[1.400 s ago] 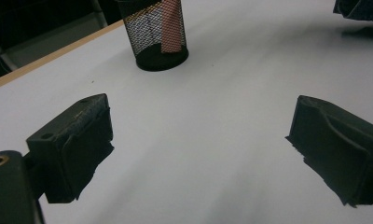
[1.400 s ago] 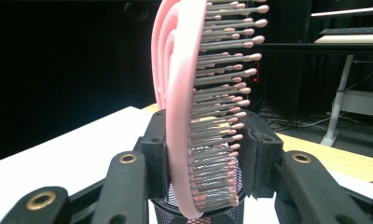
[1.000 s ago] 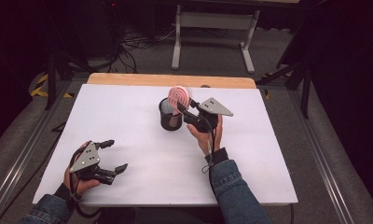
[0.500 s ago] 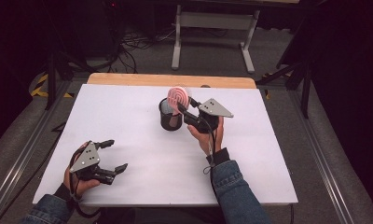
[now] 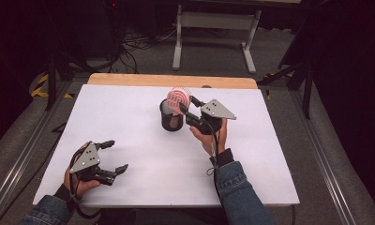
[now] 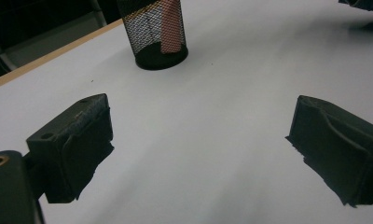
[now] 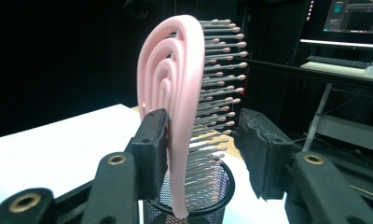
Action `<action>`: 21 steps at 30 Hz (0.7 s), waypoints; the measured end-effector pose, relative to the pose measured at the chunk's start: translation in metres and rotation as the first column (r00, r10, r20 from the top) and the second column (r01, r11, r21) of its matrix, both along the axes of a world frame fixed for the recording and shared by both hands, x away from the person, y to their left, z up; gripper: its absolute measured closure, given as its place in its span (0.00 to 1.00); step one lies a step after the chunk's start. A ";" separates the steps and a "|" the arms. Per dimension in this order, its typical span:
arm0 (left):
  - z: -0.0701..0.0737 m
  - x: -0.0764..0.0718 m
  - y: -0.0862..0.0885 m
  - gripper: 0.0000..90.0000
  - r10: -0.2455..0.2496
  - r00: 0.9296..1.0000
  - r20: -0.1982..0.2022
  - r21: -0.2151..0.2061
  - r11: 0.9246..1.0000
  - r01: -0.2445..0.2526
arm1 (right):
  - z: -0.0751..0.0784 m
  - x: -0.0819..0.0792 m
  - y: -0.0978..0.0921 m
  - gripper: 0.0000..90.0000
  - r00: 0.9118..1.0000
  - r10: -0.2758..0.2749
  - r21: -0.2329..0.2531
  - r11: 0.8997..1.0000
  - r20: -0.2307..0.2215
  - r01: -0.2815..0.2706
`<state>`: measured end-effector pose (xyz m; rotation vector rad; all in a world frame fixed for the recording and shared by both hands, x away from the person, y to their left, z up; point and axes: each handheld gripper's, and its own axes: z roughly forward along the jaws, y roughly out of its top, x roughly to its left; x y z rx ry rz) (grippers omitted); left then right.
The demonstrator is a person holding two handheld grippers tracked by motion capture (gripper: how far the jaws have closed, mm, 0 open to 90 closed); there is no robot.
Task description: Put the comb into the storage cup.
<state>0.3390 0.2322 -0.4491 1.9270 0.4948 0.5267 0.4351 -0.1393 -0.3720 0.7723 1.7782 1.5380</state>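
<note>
Each hand held a black two-jaw gripper. The left gripper (image 5: pixel 108 156) and the right gripper (image 5: pixel 187 107) each carried a grey three-cornered plate on top, marked with small dark dots. Their jaws ended in blocky black pads (image 6: pixel 79 140) with rough, frayed edges, on black arms fixed with brass-coloured rivets (image 7: pixel 116 159). A thin dark cable (image 5: pixel 213 149) trailed along the right wrist. Both forearms wore blue denim sleeves (image 5: pixel 237 192).

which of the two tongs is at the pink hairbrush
The right tongs: their jaws straddle the pink hairbrush standing in the black mesh cup. The left tongs sit open near the table's front edge, holding nothing.
</note>
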 end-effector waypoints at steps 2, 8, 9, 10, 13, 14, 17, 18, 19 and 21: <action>0.000 0.000 0.000 0.08 0.001 1.000 0.001 0.001 1.000 -0.001 | 0.001 -0.001 0.000 0.57 1.000 0.001 -0.005 1.000 -0.002 -0.001; 0.000 0.000 0.000 0.08 0.000 1.000 0.002 0.002 1.000 0.000 | 0.001 -0.003 0.001 0.56 1.000 0.005 -0.016 1.000 0.004 -0.005; 0.000 0.000 0.000 0.08 0.000 1.000 0.001 0.002 1.000 0.000 | 0.002 -0.003 0.001 0.56 1.000 0.005 -0.021 1.000 0.003 -0.005; 0.000 0.000 0.000 0.08 0.000 1.000 0.001 0.001 1.000 0.000 | 0.002 -0.004 0.002 0.56 1.000 0.003 -0.022 1.000 0.006 -0.003; 0.000 0.000 0.000 0.08 -0.001 1.000 0.000 0.000 1.000 0.001 | 0.002 -0.005 0.003 0.56 1.000 0.003 -0.025 1.000 0.008 -0.002; 0.000 0.000 0.000 0.08 -0.001 1.000 0.000 0.000 1.000 0.001 | 0.002 -0.005 0.003 0.55 1.000 0.001 -0.024 1.000 0.009 -0.001; 0.000 0.000 0.000 0.08 -0.002 1.000 0.000 -0.001 1.000 0.002 | 0.003 -0.006 0.003 0.53 1.000 0.002 -0.018 1.000 0.011 -0.002; 0.000 0.000 0.000 0.08 -0.002 1.000 -0.001 -0.002 1.000 0.002 | 0.003 -0.006 0.002 0.53 1.000 0.002 -0.017 1.000 0.011 -0.002; 0.000 0.000 0.000 0.08 -0.002 1.000 -0.001 -0.001 1.000 0.002 | 0.004 -0.006 0.002 0.53 1.000 0.003 -0.015 1.000 0.012 -0.003; 0.000 0.001 0.000 0.08 -0.003 1.000 -0.001 0.001 1.000 0.003 | 0.004 -0.007 0.001 0.52 1.000 0.003 -0.017 1.000 0.014 -0.002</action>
